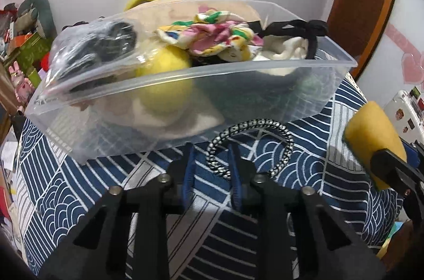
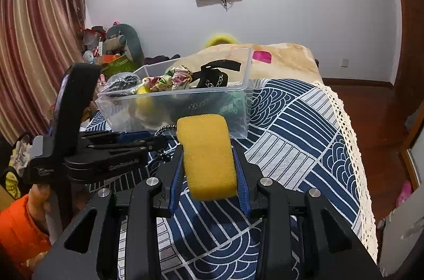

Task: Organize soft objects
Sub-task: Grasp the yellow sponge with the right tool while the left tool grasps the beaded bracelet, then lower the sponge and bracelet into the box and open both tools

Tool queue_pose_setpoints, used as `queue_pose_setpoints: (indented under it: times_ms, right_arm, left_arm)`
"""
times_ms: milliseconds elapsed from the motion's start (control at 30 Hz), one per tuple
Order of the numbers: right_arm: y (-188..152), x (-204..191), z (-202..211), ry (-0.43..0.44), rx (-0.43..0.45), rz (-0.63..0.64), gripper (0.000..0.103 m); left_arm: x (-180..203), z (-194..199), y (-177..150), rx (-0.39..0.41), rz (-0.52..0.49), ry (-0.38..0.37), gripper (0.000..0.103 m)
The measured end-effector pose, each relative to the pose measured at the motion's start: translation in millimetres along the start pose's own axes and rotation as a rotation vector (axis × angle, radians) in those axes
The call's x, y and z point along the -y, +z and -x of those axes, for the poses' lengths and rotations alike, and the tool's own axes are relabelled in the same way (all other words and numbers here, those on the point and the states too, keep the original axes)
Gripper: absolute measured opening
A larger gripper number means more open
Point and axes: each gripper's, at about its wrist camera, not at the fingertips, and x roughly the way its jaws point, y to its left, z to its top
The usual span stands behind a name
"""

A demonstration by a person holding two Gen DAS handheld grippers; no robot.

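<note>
A clear plastic bin (image 1: 265,73) (image 2: 239,121) stands on the blue patterned cloth and holds a yellow ball (image 1: 164,83), a flowery scrunchie (image 1: 209,34), a black headband (image 1: 296,26) and a bagged dark item (image 1: 98,49). A black-and-white braided hair tie (image 1: 254,147) lies on the cloth just in front of the bin. My left gripper (image 1: 212,150) is open, its right finger inside the tie's loop. My right gripper (image 2: 209,168) is shut on a yellow sponge (image 2: 205,155) (image 1: 371,139), held above the cloth to the right of the bin's front.
The blue wave-pattern cloth (image 2: 291,147) covers the surface, with a lace edge (image 2: 352,136) dropping off at right. A beige blanket (image 2: 286,60) lies behind the bin. Cluttered boxes and toys (image 2: 114,49) stand at far left. Wooden floor (image 2: 371,105) is at right.
</note>
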Motion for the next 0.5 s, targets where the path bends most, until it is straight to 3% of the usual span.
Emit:
queue_pose_setpoints:
  times_ms: [67, 500]
  right_arm:
    - [0, 1, 0, 0.001, 0.001, -0.004, 0.032]
    - [6, -7, 2, -0.021, -0.004, 0.007, 0.032]
  left_arm:
    - [3, -1, 3, 0.000, -0.014, -0.013, 0.009]
    - [3, 54, -12, 0.121, -0.006, -0.039, 0.008]
